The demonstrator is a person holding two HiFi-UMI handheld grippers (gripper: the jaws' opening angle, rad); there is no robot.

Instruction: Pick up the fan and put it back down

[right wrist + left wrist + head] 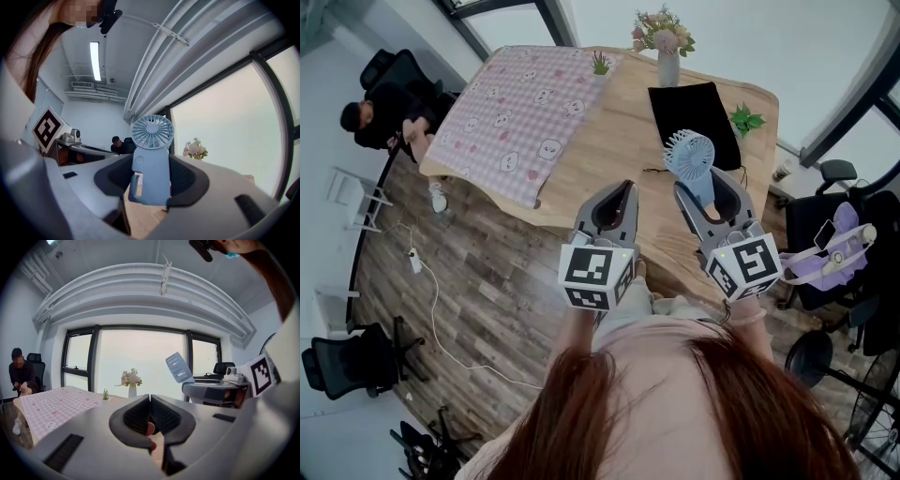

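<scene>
A light blue hand-held fan (690, 157) stands upright between the jaws of my right gripper (709, 192), which is shut on its handle. In the right gripper view the fan (151, 154) fills the gap of that gripper (151, 177), its round grille above the pads and the wooden tabletop showing below its base. My left gripper (622, 187) hovers beside it over the table's near edge, jaws shut with nothing in them. The left gripper view shows its pads meeting at the tip (150, 397), with the fan (178, 367) off to the right.
The wooden table (619, 141) carries a pink checked cloth (520, 112), a black mat (694, 111), a vase of flowers (667, 54) and a small green plant (746, 119). A person (389, 108) sits at the far left. A chair with a purple bag (834, 248) stands right.
</scene>
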